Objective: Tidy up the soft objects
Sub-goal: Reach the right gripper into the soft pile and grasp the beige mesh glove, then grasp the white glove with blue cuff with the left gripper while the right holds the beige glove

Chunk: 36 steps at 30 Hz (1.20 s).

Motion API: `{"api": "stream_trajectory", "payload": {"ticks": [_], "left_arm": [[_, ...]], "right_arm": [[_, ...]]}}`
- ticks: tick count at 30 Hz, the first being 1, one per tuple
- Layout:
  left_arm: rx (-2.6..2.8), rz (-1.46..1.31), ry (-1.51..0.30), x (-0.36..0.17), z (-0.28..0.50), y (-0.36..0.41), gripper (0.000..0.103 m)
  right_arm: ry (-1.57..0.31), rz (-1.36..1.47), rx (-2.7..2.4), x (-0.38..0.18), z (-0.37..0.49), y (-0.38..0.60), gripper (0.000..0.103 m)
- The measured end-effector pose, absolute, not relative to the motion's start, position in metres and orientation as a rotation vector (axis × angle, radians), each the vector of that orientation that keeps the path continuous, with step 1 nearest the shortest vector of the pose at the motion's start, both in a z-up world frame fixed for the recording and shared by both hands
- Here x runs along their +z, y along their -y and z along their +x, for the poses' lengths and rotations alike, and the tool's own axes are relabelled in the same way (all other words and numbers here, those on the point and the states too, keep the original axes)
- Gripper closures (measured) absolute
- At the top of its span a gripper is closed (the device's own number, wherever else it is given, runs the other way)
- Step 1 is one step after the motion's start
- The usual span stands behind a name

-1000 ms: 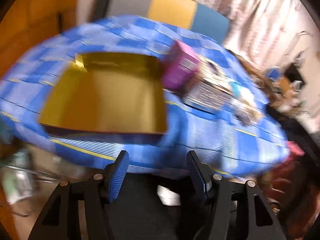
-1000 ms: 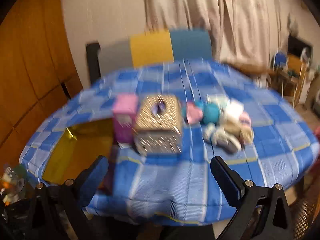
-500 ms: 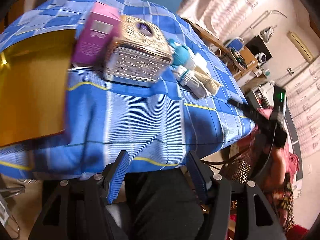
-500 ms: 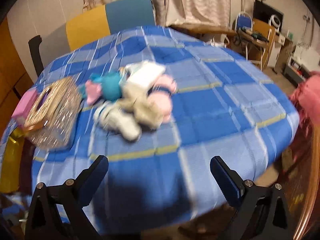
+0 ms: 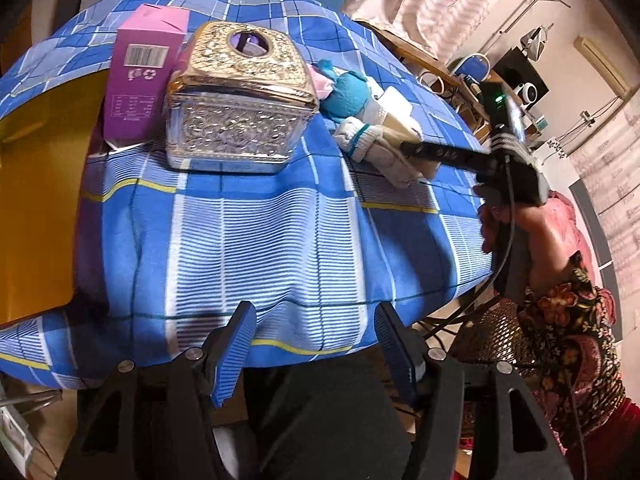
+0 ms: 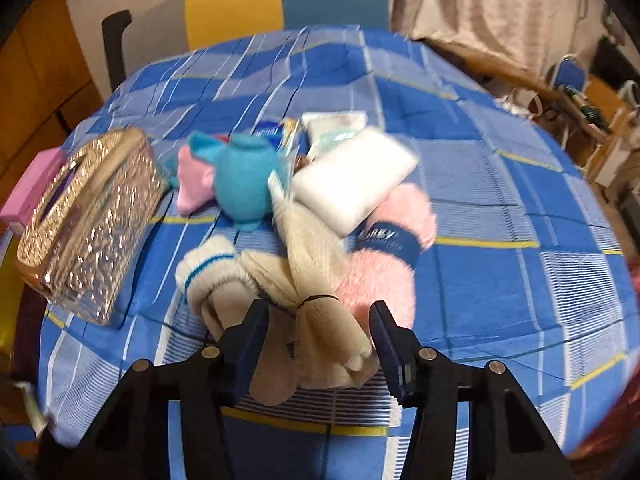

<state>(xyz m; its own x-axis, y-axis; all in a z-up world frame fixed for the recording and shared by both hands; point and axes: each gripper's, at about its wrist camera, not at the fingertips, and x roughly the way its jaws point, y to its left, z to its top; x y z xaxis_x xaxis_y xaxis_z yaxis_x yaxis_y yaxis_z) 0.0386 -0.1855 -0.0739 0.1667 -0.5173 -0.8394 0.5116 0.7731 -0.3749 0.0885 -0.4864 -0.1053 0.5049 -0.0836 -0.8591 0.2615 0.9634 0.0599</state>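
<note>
A heap of soft things lies on the blue check tablecloth (image 6: 500,200): cream socks (image 6: 316,300), a white sock with a blue stripe (image 6: 208,264), a fluffy pink piece with a blue band (image 6: 384,276), a blue plush (image 6: 244,176) and a white packet (image 6: 352,176). My right gripper (image 6: 318,320) straddles the near end of the cream socks, and its jaws are closing on them with small gaps still showing. The left wrist view shows its finger reaching into that heap (image 5: 384,136). Low at the table's front edge, my left gripper (image 5: 316,340) stands open and holds nothing.
An ornate gold and silver tissue box (image 5: 240,96) stands left of the heap, with a purple carton (image 5: 140,80) beside it. Further left sits an open yellow box (image 5: 36,200). A person's hand and patterned sleeve (image 5: 560,320) are at the right. A chair (image 6: 280,4) stands behind the table.
The right gripper dropped towards the heap and its jaws narrowed around the cream socks. The left view swung from the yellow box to the tissue box and heap.
</note>
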Motion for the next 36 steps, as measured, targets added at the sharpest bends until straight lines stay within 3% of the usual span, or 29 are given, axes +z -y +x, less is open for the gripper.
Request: {"api": "stream_trajectory", "payload": {"ticks": [2, 4, 10, 18, 25, 36], "left_arm": [[-0.737, -0.003, -1.201, -0.076, 0.041, 0.192, 0.041], [-0.748, -0.001, -1.206, -0.078, 0.043, 0.200, 0.041], [-0.780, -0.036, -1.206, -0.082, 0.055, 0.230, 0.041], [-0.805, -0.087, -1.216, -0.088, 0.090, 0.305, 0.033], [-0.728, -0.064, -1.204, -0.101, 0.124, 0.362, 0.029], [-0.637, 0.045, -1.213, -0.136, 0.155, 0.400, 0.032]], "right_arm": [[-1.036, 0.211, -0.178, -0.111, 0.087, 0.491, 0.072], [-1.038, 0.260, -0.145, -0.111, 0.079, 0.499, 0.073], [-0.988, 0.343, -0.104, -0.100, 0.041, 0.512, 0.074], [-0.834, 0.501, -0.133, -0.078, 0.020, 0.533, 0.075], [-0.832, 0.588, -0.165, -0.085, 0.018, 0.546, 0.075], [-0.808, 0.612, -0.174, -0.083, 0.018, 0.554, 0.075]]}}
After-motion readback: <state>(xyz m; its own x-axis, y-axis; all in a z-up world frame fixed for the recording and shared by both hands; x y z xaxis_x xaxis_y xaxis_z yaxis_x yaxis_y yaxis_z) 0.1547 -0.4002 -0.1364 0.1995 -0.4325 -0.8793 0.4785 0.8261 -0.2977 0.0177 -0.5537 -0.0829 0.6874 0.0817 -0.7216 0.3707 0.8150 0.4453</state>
